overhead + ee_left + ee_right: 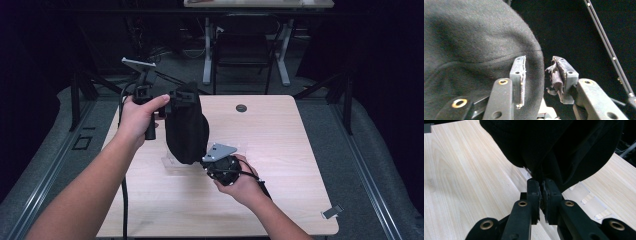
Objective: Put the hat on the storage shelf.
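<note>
Nearest to me, my right gripper was clenched on the lower edge of the black cloth bag, with fabric pinched between its jaws. The bag hung above the wooden table, near its centre. At about ten o'clock from there, my left gripper stood released, jaws apart, the bag's top beside one jaw.
</note>
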Demonstrator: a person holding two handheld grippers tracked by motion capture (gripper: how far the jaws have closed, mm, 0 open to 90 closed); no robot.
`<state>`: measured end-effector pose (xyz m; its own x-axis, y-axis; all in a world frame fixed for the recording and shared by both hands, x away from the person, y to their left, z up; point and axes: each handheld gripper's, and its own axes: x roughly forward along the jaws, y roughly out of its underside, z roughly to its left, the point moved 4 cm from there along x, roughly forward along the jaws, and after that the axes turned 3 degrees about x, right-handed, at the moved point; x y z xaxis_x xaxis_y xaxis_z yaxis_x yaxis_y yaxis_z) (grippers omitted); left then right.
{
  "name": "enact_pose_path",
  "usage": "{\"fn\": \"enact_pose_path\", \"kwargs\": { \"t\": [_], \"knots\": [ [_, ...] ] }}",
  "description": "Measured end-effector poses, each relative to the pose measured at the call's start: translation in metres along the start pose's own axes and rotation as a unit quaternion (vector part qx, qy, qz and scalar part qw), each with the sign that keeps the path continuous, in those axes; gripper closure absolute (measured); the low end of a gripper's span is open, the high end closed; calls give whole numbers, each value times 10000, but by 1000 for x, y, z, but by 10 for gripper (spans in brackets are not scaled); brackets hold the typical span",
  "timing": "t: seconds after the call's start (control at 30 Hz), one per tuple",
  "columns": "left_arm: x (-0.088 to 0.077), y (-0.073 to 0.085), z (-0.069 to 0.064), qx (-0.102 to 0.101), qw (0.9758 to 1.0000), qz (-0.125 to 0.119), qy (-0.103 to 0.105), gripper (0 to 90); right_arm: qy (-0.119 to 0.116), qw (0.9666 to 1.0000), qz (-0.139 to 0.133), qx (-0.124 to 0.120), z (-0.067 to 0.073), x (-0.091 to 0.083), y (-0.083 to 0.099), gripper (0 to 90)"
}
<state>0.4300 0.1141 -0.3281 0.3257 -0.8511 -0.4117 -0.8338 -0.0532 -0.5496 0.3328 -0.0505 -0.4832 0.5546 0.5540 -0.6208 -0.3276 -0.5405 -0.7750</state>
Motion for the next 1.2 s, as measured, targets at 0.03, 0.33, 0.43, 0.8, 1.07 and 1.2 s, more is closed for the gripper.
{"fn": "enact_pose_path", "kwargs": {
  "t": [0.03,0.33,0.43,0.8,1.07,1.2],
  "knots": [
    [-1,0,0,-9,10000,-32,-30,621,12,10000,26,-26,0,-1,0,846],
    [-24,0,15,56,9992,-170,-349,595,57,10000,21,46,-4,-3,4,849],
    [-30,2,23,92,9987,-180,-470,595,-9,9999,-35,169,-6,-3,8,849],
    [-48,18,48,-6,9978,-115,-650,593,-14,9991,82,405,-16,-1,19,852],
    [-54,28,62,-25,9968,-56,-801,588,-34,9982,173,581,-21,2,30,851],
    [-59,31,66,19,9960,-31,-891,584,-11,9982,165,577,-21,2,30,850]
  ]
}}
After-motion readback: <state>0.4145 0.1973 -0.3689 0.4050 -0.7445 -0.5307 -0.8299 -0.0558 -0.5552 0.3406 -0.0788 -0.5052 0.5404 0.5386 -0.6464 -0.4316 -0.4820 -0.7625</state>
